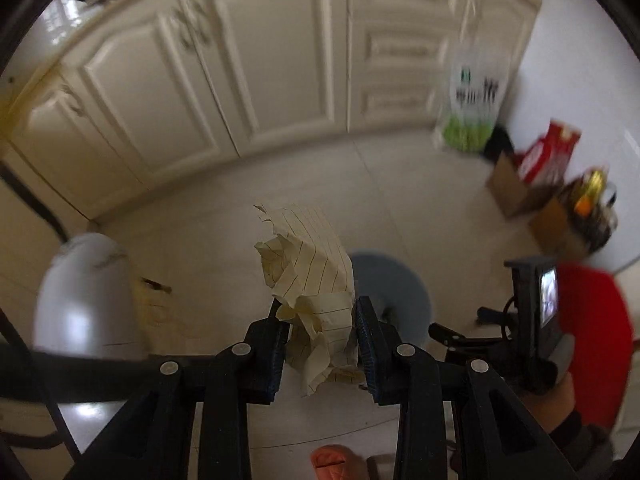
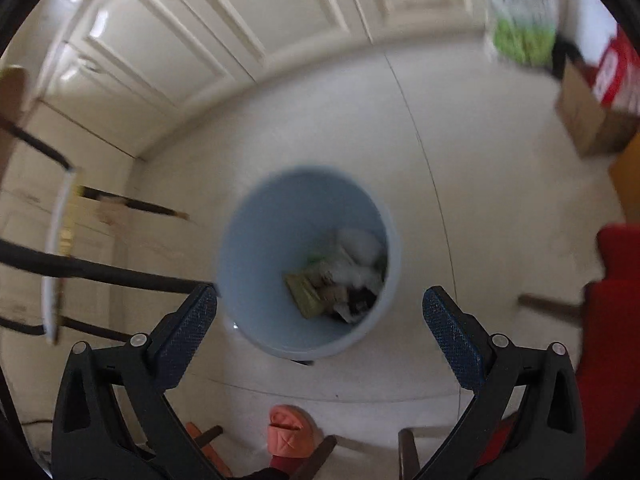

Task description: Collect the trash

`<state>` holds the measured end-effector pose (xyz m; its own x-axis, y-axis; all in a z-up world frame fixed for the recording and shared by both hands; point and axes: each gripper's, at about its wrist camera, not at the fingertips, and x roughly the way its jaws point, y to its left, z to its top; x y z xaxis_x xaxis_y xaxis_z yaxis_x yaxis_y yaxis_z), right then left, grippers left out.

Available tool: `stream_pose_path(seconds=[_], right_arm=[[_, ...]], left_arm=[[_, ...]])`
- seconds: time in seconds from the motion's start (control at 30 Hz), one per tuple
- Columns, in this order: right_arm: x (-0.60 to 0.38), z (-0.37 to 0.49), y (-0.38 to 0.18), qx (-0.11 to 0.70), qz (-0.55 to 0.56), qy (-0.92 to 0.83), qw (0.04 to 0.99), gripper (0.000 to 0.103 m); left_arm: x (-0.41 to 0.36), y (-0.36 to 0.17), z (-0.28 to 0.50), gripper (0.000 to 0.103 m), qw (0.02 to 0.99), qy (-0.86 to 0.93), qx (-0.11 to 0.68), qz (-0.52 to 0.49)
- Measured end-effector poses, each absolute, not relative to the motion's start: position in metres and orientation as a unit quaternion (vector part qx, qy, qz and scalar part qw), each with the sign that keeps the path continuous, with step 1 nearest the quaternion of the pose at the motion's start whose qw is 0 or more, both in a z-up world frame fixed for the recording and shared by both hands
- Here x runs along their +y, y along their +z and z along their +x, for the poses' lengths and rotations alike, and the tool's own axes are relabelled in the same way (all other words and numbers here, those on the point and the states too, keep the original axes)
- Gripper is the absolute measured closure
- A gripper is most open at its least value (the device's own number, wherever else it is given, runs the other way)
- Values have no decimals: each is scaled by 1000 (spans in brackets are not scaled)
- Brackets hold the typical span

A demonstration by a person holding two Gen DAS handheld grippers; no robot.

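Left tool [image 1: 322, 332] pinches my crumpled lined paper [image 1: 310, 280] above the floor | right tool [image 2: 320, 320] is spread, holding nothing, over the blue bin [image 2: 256, 240] | trash [image 2: 340, 276] lies inside bin

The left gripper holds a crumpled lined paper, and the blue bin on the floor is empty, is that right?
Not quite. The left gripper does hold the crumpled lined paper, but the blue bin is not empty: the right wrist view shows wrappers and white trash at its bottom.
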<state>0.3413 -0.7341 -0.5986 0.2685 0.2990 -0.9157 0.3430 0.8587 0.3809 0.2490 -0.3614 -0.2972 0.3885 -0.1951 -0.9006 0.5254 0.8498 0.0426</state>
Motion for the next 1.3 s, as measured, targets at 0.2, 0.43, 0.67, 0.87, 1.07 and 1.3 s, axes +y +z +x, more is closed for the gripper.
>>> stream_pose_path(seconds=[0.2, 0.43, 0.67, 0.87, 1.07, 1.3], right_arm=[[-742, 343, -685, 656, 275, -32, 702, 19], [-742, 338, -717, 687, 273, -23, 673, 79], [-747, 334, -711, 685, 285, -22, 671, 79], [-748, 336, -709, 683, 290, -26, 669, 79], [-743, 339, -712, 680, 288, -30, 673, 77], [-729, 336, -683, 662, 259, -31, 703, 17]], left_arm=[[-391, -411, 306, 74, 774, -220, 562, 192], [-419, -504, 362, 74, 748, -211, 591, 217], [-448, -553, 371, 73, 734, -201, 602, 240], [-472, -565, 373, 49, 739, -198, 592, 252], [-477, -552, 359, 17, 734, -196, 588, 278], [-457, -495, 332, 17, 764, -193, 550, 277]])
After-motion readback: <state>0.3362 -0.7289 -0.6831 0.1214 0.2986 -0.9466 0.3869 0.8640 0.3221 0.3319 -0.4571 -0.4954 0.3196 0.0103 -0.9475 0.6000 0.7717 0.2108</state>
